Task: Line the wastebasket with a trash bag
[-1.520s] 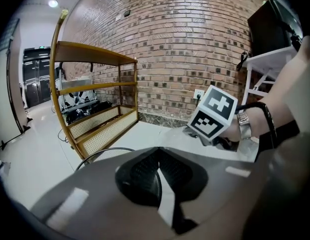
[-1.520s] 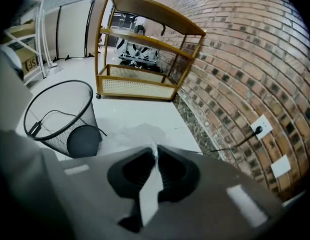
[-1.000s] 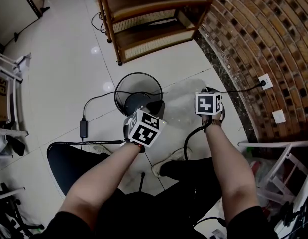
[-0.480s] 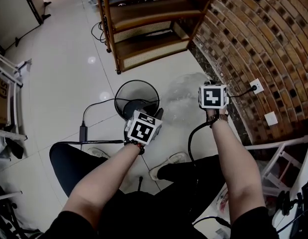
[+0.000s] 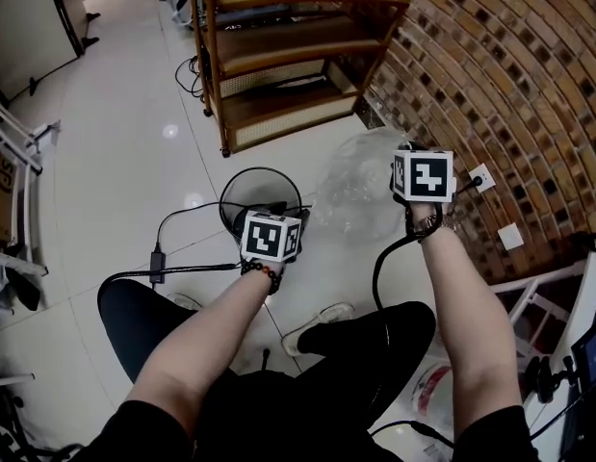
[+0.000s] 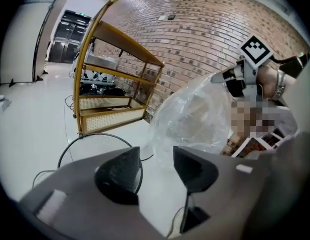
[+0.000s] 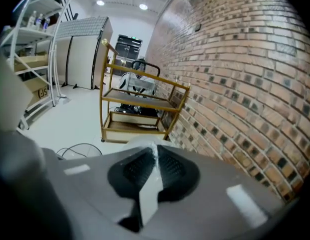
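The black mesh wastebasket (image 5: pixel 262 189) stands on the pale floor; its rim (image 6: pixel 92 143) shows low in the left gripper view. A clear trash bag (image 5: pixel 358 192) hangs beside it to the right. My right gripper (image 7: pixel 154 165) is raised and shut on a strip of the bag (image 7: pixel 150 184). My left gripper (image 6: pixel 157 160) is over the basket's near rim and its jaws are opening. The bag's film (image 6: pixel 197 119) shows beyond the gap, and the pads do not press on it. The left gripper view also shows the right gripper's marker cube (image 6: pixel 255 50) above the bag.
A wooden shelf unit (image 5: pixel 278 65) stands behind the basket, and a curved brick wall (image 5: pixel 490 75) with sockets (image 5: pixel 479 178) is to the right. Black cables (image 5: pixel 168 248) cross the floor on the left. The person's legs and a shoe (image 5: pixel 322 318) are below. White racks (image 5: pixel 13 152) are at far left.
The right gripper has risen with the bag, lifting it off the floor. The left gripper's marker cube has rolled, and it stays over the basket.
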{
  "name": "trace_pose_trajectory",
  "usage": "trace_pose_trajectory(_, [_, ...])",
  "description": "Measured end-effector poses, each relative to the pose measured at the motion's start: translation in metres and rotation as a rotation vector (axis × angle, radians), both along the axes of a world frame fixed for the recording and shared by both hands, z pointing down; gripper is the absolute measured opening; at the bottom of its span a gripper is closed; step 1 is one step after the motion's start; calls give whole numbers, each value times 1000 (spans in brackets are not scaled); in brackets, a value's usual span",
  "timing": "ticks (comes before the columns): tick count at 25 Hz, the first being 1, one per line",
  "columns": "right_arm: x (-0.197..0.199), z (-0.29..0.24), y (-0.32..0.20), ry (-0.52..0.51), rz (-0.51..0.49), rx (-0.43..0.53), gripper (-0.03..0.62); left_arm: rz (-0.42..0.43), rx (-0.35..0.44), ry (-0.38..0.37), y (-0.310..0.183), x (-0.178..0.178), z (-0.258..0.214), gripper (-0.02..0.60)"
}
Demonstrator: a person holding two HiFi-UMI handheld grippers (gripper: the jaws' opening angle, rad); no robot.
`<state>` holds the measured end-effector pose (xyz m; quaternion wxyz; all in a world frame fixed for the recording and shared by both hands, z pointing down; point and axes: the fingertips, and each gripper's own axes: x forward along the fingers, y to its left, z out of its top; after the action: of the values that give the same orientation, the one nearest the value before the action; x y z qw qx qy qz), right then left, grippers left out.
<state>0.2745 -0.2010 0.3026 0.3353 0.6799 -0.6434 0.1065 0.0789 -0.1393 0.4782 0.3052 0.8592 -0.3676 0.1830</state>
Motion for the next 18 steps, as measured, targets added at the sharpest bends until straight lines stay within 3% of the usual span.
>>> trace_pose_trajectory(6, [-22,-41,4,-37,-48,42,6,-16,-69,79,7,7,2,232])
trace_pose_trajectory(12, [-43,-69,8,-72,-89,63,6,-8,-111,213,16,24,-3,269])
trace_pose_trajectory(18, [-63,-87,11,-124,-120,74,6,-13,-164,263,27,30,4,288])
